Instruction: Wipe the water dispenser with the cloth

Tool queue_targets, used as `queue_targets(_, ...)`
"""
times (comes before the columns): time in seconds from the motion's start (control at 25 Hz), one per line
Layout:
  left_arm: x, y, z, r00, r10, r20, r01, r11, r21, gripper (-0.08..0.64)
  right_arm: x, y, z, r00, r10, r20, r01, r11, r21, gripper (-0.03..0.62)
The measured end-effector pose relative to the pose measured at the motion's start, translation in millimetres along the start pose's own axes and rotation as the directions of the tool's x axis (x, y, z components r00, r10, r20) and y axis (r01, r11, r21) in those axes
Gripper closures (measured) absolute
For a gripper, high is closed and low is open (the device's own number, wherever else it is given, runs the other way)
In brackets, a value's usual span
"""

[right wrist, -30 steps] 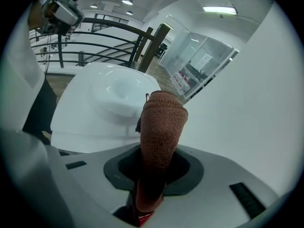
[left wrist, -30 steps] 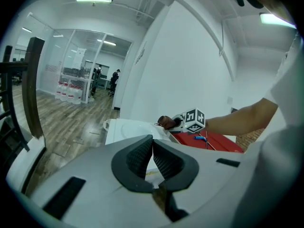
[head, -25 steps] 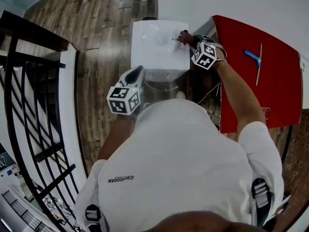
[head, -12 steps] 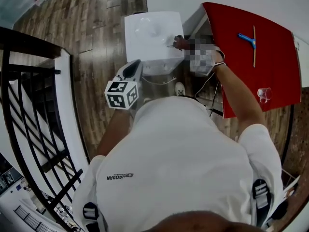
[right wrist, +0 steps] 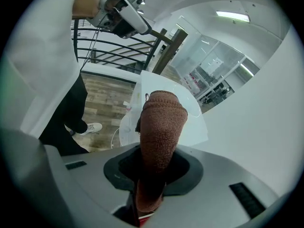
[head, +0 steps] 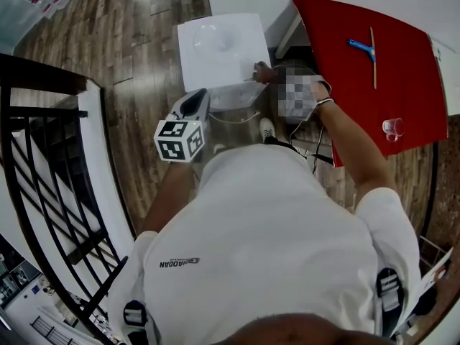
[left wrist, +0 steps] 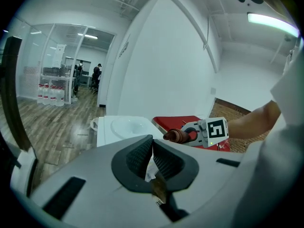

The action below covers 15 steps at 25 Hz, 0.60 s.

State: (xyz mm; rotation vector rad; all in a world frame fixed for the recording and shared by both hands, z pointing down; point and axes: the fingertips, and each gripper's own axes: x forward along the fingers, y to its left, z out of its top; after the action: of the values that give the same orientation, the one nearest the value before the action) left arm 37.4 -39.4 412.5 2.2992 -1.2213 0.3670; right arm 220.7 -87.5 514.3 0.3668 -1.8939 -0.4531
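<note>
Head view, step: wiping looks to be starting; the cloth (head: 263, 71) sits at the right edge of the water dispenser (head: 215, 45) top, contact unclear.
Right hand-held gripper (right wrist: 154, 167): pinching the cloth, which juts past the jaws.
Left hand-held gripper (left wrist: 152, 151): jaws pressed together, nothing held, near the dispenser's near edge.
Next move: probably press down and sweep across the top toward its left edge.
Materials: cloth is brown looped terry, rolled into a blunt stub; dispenser is white, glossy, boxy, with a shallow round dish on top.
</note>
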Motion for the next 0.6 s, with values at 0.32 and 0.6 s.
queue_targets(0.32,10.2,-13.1,2.2,1.000,-0.006,-0.001,0.006,1.000,0.014,0.559,-2.4,13.7,-5.3,0.999,0.029,0.014,-0.029,1.000,-0.011,0.518)
queue_targets(0.6,25.7,-24.6,0.5,1.000,0.008,-0.026,-0.007,0.998,0.063,0.560,-15.3,-1.1,2.7,0.971,0.043,0.234,-0.136,0.907,0.398,0.518)
